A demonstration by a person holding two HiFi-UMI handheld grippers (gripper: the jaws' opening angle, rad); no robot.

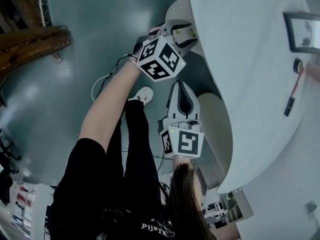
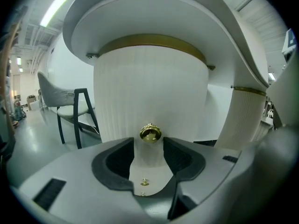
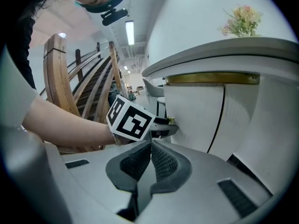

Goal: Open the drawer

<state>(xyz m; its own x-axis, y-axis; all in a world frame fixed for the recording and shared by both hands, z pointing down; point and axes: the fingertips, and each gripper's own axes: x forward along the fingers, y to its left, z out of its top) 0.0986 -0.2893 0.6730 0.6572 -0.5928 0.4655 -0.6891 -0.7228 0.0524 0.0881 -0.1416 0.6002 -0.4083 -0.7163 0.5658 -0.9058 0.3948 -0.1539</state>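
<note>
The drawer front [image 2: 149, 87] is a white ribbed curved panel under a gold band, and it looks closed. Its small gold knob [image 2: 150, 134] sits right between the fingertips of my left gripper [image 2: 148, 144], whose jaws stand open on either side of it without clamping. In the head view the left gripper [image 1: 182, 32] is up against the white cabinet. My right gripper [image 1: 183, 86] hangs lower with its jaws shut on nothing. In the right gripper view its pads [image 3: 145, 155] meet, and beyond them the left gripper [image 3: 163, 125] is at the knob [image 3: 171, 120].
A curved white tabletop [image 1: 250, 59] overhangs the cabinet and carries a picture frame [image 1: 302, 31] and flowers [image 3: 243, 20]. A dark-legged chair [image 2: 70, 106] stands left of the cabinet. Wooden stairs [image 3: 70, 78] rise behind. A cable [image 1: 102, 84] lies on the floor.
</note>
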